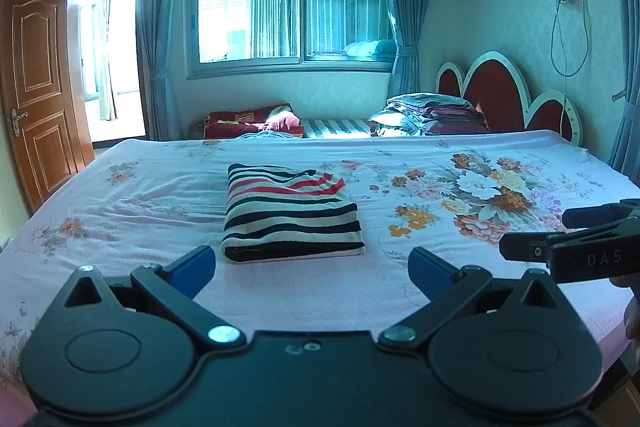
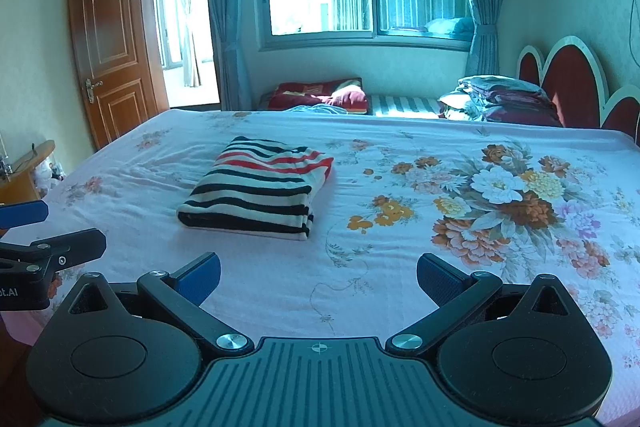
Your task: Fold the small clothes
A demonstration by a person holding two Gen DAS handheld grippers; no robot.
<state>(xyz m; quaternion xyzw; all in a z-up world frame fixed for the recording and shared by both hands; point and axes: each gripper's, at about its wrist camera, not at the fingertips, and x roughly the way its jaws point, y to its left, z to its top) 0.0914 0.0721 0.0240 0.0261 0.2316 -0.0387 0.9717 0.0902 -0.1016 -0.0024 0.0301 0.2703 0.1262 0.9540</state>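
While both tools hover off the cloth: judge the fold finished unless edges need squaring.
Left gripper (image 1: 312, 265): blue-padded black fingers spread, empty.
Right gripper (image 2: 318, 273): likewise spread, empty.
Garment: soft black, white and red striped knit garment (image 1: 292, 213), folded into a thick rectangle, mid-bed.
Bedsheet: thin pink floral cotton bedsheet (image 2: 400, 267), slightly wrinkled.
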